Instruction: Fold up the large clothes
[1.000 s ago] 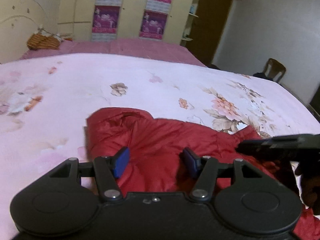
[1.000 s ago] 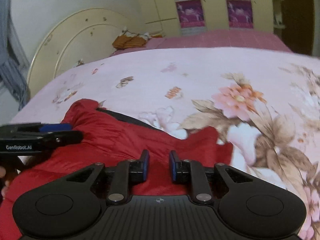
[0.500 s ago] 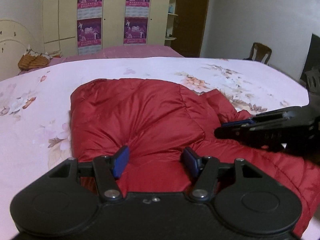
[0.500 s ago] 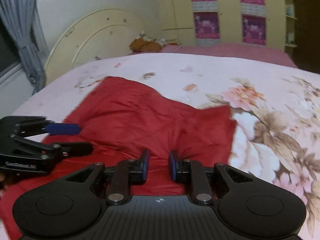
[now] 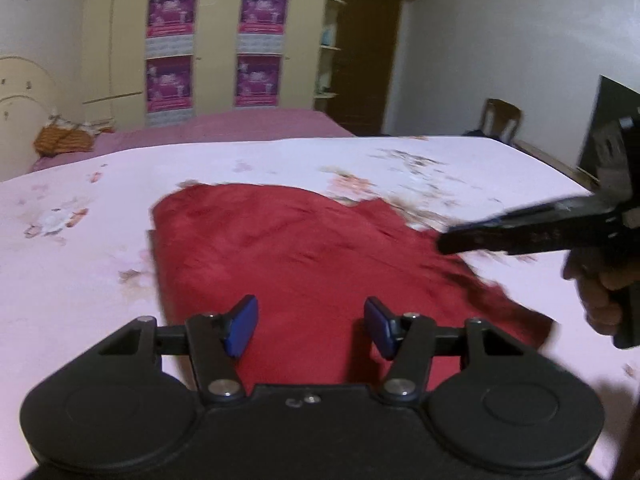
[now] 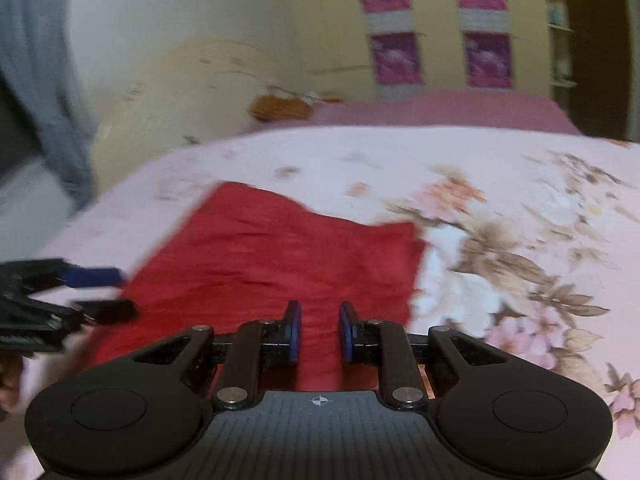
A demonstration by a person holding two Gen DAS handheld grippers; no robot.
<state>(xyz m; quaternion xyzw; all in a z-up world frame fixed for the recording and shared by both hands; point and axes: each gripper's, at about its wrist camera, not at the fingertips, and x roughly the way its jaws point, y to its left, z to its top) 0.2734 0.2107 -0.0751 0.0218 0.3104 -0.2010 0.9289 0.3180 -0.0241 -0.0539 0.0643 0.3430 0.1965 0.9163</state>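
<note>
— Nearest, left gripper?
— Half open, jaws just closing a touch, nothing between the pads.
— Right gripper?
— Parted only narrowly, gripping nothing.
— Red jacket?
— Spread flat on the floral bedsheet, just beyond both grippers, held by neither.
— Farther back?
— Pink bedspread, then wardrobe with purple posters.

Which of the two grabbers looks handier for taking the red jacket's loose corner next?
Probably the right gripper: the red jacket's free corner lies just ahead on its side, while the left gripper, jaws just closing slightly, faces the middle.
</note>
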